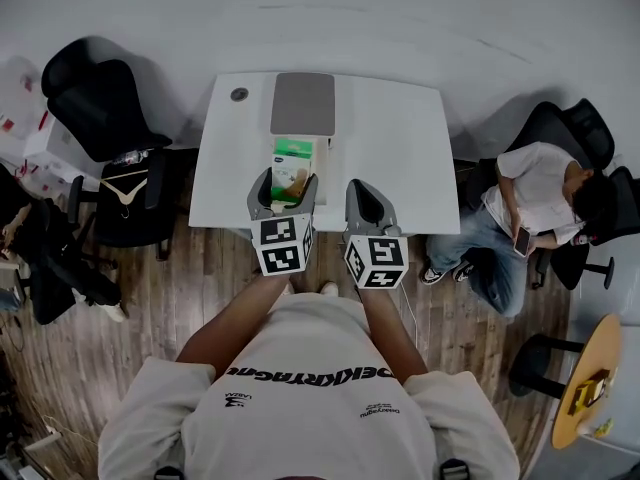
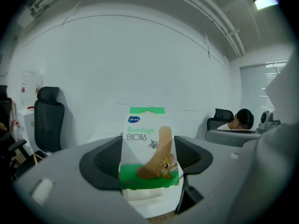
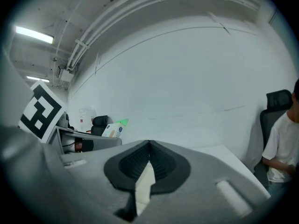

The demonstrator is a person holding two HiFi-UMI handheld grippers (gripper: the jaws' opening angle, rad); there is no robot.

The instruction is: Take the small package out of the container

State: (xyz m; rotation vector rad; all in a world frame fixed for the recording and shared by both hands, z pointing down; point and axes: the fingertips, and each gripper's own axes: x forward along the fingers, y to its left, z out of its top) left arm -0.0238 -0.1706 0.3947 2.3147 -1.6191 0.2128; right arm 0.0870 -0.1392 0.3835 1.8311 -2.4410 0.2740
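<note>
Nearest the lens: left gripper (image 2: 148, 155), jaws pinching the small package (image 2: 148, 143) by its two side edges, dark ribbed pads flat against it. Package upright, printed face toward the gripper camera; green header tab, green lower band, the word "Bandage", a cartoon-print plaster strip drawn across the front. In the head view, held above the near edge of the white table (image 1: 400, 168), left of centre, with the marker cube hanging off that edge toward the person. Right gripper (image 3: 148, 160) alongside, just right of centre at the same near edge, apart from the left one; jaws pressed together at the tips, nothing between them, only a pale sliver visible through the gap lower down. Just beyond the package, toward the far edge: container (image 1: 326, 153), pale wall visible at the package's right side; clearance between package bottom and container not determinable. Directly behind, against the far edge at centre: flat grey rectangular panel (image 1: 302, 103). Near the far-left corner: small round dark cap (image 1: 239, 94). Off the table's left edge: black office chair (image 1: 100, 98) on wooden floor (image 1: 200, 288). Off the right edge: seated person (image 1: 530, 208) in a white shirt, phone (image 1: 522, 240) in hand. Further right: round wooden side table (image 1: 590, 378).
</note>
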